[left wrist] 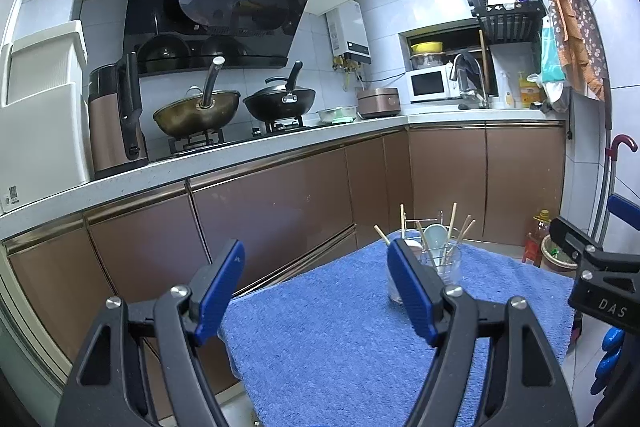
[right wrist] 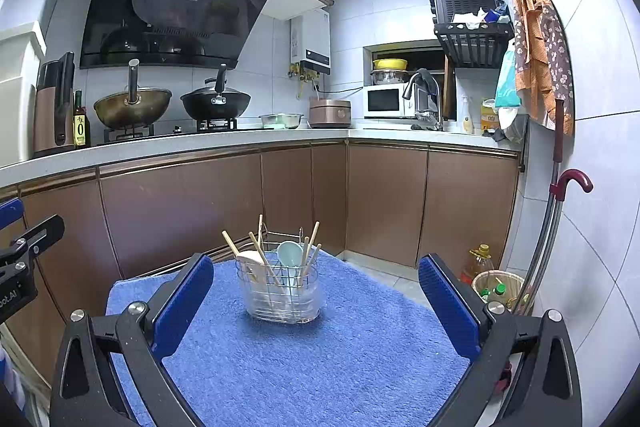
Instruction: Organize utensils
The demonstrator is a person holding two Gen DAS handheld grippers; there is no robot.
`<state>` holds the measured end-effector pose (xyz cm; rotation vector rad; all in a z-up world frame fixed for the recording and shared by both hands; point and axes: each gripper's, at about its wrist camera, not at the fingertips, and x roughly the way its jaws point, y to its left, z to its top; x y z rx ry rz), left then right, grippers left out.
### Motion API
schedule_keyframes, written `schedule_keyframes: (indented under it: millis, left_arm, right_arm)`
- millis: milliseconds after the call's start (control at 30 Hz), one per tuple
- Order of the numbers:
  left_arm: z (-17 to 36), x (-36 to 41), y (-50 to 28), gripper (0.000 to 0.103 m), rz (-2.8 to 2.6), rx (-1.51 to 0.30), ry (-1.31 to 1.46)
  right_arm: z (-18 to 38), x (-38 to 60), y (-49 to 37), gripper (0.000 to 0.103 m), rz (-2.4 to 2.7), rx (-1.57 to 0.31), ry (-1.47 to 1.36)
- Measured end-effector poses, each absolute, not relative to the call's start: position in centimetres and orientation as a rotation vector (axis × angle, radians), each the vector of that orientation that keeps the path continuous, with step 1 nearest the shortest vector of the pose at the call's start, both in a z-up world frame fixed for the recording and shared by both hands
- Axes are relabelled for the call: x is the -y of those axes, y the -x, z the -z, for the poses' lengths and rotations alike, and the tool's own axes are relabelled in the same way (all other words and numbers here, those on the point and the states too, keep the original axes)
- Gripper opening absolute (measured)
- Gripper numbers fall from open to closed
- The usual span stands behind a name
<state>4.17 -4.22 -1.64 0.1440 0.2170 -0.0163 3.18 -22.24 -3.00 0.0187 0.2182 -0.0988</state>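
A clear utensil holder (right wrist: pixel 283 291) in a wire frame stands near the far end of the blue towel (right wrist: pixel 320 355). It holds several wooden chopsticks (right wrist: pixel 310 247), a pale blue spoon (right wrist: pixel 290 254) and a cream spatula (right wrist: pixel 249 262), all upright. My right gripper (right wrist: pixel 316 287) hovers open in front of the holder, nothing between its blue pads. In the left wrist view the holder (left wrist: pixel 444 267) stands just behind the right pad (left wrist: pixel 412 291) of my left gripper (left wrist: pixel 314 267), which is open and empty. The right gripper (left wrist: pixel 592 259) shows at that view's right edge.
Brown cabinets (right wrist: pixel 180 211) and a white counter (right wrist: pixel 200 143) run behind the table, with two woks (right wrist: pixel 216 103) on the hob. A basket (right wrist: pixel 498 287) and an oil bottle (right wrist: pixel 476 265) stand on the floor to the right. An umbrella (right wrist: pixel 560 211) leans on the right wall.
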Motion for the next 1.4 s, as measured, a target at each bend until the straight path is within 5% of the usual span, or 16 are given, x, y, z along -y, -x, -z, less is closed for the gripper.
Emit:
schedule_keyframes:
  millis: [1400]
  left_arm:
    - [1.4,2.9,-4.1,0.072,-0.010,-0.209,-0.084]
  right_arm:
    - [2.9,22.7,-2.6,0.103,0.106,-0.218,-0.007]
